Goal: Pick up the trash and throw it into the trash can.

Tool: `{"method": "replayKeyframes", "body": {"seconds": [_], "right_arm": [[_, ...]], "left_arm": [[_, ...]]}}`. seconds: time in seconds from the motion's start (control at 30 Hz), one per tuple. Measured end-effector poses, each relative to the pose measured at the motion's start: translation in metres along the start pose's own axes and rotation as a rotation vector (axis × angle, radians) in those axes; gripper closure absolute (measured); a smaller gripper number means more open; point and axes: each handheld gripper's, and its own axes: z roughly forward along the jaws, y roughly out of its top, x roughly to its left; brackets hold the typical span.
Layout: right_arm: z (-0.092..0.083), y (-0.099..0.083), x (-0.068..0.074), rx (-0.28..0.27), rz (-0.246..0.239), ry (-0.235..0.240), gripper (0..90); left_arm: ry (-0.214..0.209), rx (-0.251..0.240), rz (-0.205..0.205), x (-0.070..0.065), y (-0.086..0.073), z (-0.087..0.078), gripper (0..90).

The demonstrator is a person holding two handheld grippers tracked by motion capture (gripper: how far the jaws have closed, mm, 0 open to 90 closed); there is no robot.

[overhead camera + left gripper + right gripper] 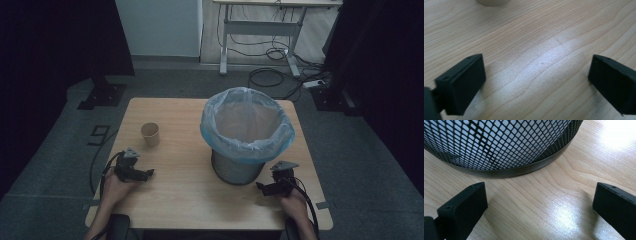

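Wooden table point(180, 195). Mesh wastebasket point(235, 169) with blue bag liner point(247, 125), right of centre. Paper cup point(150, 134) upright, left. 2 grippers resting near the front edge: left gripper point(536, 80) and right gripper point(540, 205), jaws apart, empty.

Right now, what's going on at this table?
Nothing is held yet. A person rests both tongs on the wooden table, jaws open and empty. The left tongs sit near the paper cup; the right tongs sit beside the base of the mesh bin lined with a blue bag.
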Motion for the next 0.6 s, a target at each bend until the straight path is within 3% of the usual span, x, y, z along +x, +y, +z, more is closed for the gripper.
{"method": "replayKeyframes", "body": {"seconds": [0.17,0.6], "right_arm": [[0.0,0.0,0.0,0.0,0.001,-0.002,0.0],[0.0,0.0,0.0,0.0,0.003,-0.004,0.0]], "left_arm": [[-0.019,-0.003,-0.054,0.007,0.003,-0.001,2.4],[0.0,-0.03,-0.052,0.019,0.026,-0.001,0.2]]}}
